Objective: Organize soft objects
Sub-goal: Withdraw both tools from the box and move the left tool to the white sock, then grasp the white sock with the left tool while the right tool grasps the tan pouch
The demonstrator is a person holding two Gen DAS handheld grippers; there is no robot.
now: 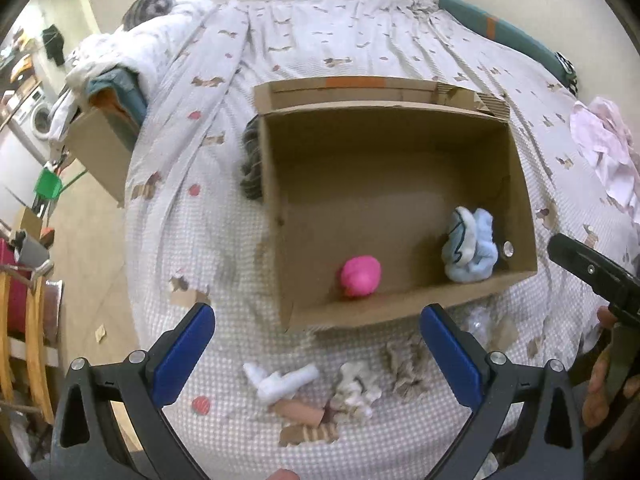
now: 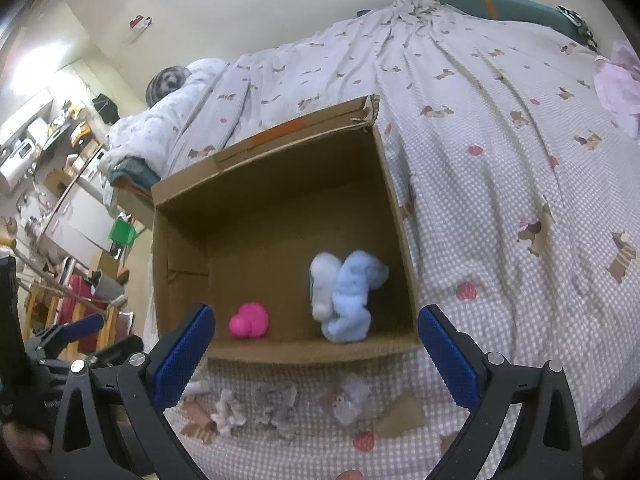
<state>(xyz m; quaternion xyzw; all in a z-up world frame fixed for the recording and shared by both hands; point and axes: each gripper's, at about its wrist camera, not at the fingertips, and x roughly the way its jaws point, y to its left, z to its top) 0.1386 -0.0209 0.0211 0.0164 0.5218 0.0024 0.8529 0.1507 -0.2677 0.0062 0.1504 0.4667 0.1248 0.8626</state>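
Observation:
An open cardboard box [image 1: 400, 312] [image 2: 280, 350] sits on the bed. Inside lie a pink soft toy [image 1: 360, 277] [image 2: 249, 321] and a light blue and white plush [image 1: 470, 245] [image 2: 346, 294]. In front of the box on the bedspread lie a white soft piece [image 1: 280, 380], a cream crumpled soft piece [image 1: 358, 390] [image 2: 228, 408], a greyish one [image 2: 276, 406] and a small plush with eyes [image 2: 346, 402]. My left gripper [image 1: 318, 354] is open and empty above these. My right gripper [image 2: 316, 354] is open and empty near the box's front wall.
The bed [image 1: 320, 48] has a printed checked cover. A pink cloth [image 1: 604, 152] [image 2: 618, 80] lies at the right. A dark striped item [image 1: 252, 164] rests against the box's left side. A second box [image 1: 104, 152] and furniture stand left of the bed.

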